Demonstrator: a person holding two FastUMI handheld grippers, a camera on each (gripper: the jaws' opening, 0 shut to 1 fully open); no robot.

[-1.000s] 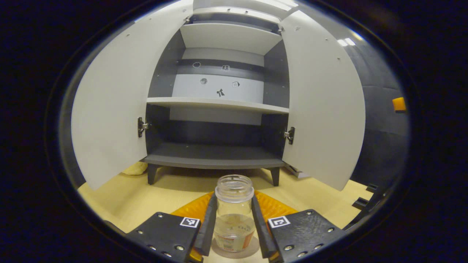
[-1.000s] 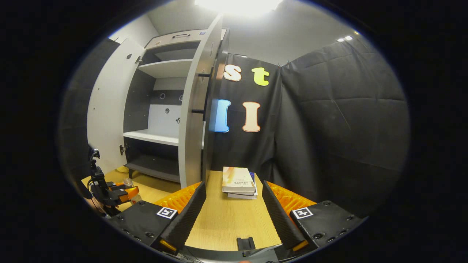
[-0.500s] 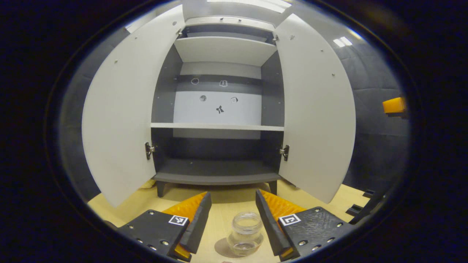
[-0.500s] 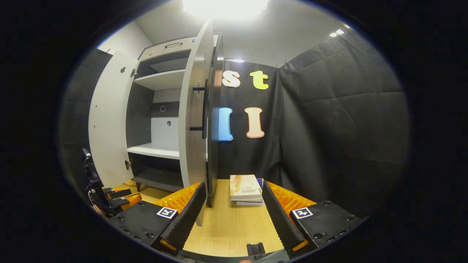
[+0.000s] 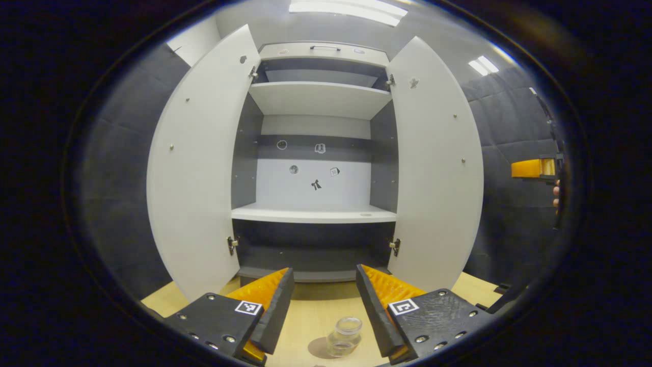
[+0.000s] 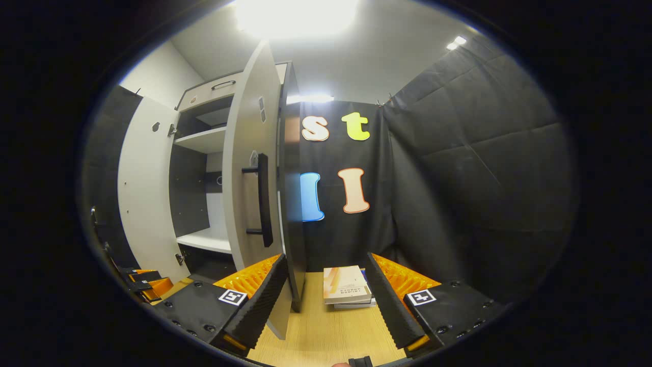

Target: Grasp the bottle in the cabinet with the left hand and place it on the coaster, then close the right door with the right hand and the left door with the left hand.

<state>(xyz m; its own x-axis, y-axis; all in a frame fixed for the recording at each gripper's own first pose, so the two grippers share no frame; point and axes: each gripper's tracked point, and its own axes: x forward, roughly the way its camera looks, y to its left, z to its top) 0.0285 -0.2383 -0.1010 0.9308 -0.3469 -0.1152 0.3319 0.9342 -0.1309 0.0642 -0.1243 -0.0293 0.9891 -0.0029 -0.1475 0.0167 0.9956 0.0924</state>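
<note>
Standing upright on coaster, mouth up: bottle, between spread fingers of left claw, untouched. Right claw likewise open, empty, beside right door.

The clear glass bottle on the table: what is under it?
The clear glass bottle stands on a round grey-brown coaster on the light wooden table, between the open fingers of the left tool. The bottle covers most of the coaster.

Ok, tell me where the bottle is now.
In the left gripper view the bottle stands on the table, low in the picture between the open left gripper's fingers, in front of the cabinet.
</note>
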